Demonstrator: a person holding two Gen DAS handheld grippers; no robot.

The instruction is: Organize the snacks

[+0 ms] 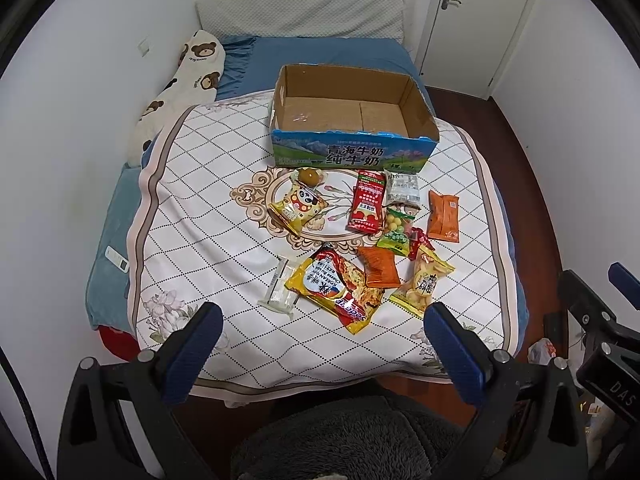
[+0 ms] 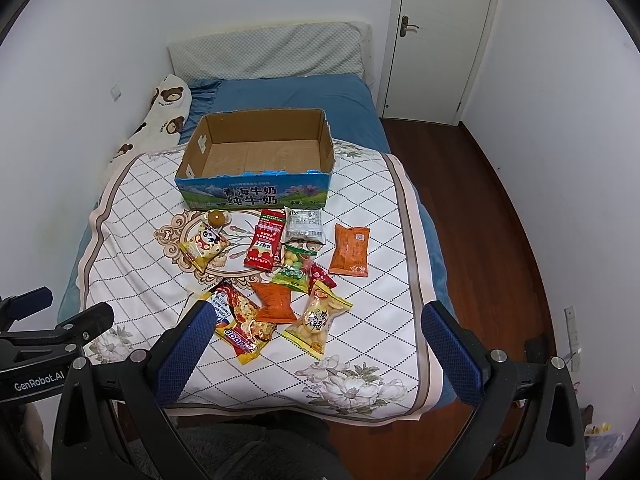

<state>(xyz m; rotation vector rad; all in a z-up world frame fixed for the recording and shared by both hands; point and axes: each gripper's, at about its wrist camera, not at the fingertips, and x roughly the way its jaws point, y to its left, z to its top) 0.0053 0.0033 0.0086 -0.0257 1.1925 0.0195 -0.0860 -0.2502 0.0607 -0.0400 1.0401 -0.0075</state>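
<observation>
- Left wrist view: the left hand-held gripper [image 1: 322, 320] hangs over the near edge of the bed [image 1: 192, 184] with its blue-padded fingers [image 1: 192, 356] spread wide and nothing between them.
- The snacks lie loose on the patterned sheet, in front of an open cardboard box [image 1: 352, 148] whose inside is bare.
- Nearest the gripper is a large yellow-and-red noodle packet [image 1: 340, 288], with a clear wrapped bar [image 1: 280, 286] just to its left and an orange pouch [image 1: 378, 266] touching its right side.
- A panda-print bag [image 1: 298, 206] sits near the box front, apart from the others.
- The right hand-held gripper [image 1: 600, 300] shows at the right edge.
- Right wrist view: the right hand-held gripper [image 2: 316, 320] also has its fingers [image 2: 452, 348] set wide apart, gripping nothing.
- A yellow bag of round biscuits [image 2: 318, 320] lies between them, further off on the sheet.
- A second orange pouch [image 2: 351, 250] lies alone to the right; a red packet [image 2: 266, 244] lies just before the box [image 2: 256, 196].
</observation>
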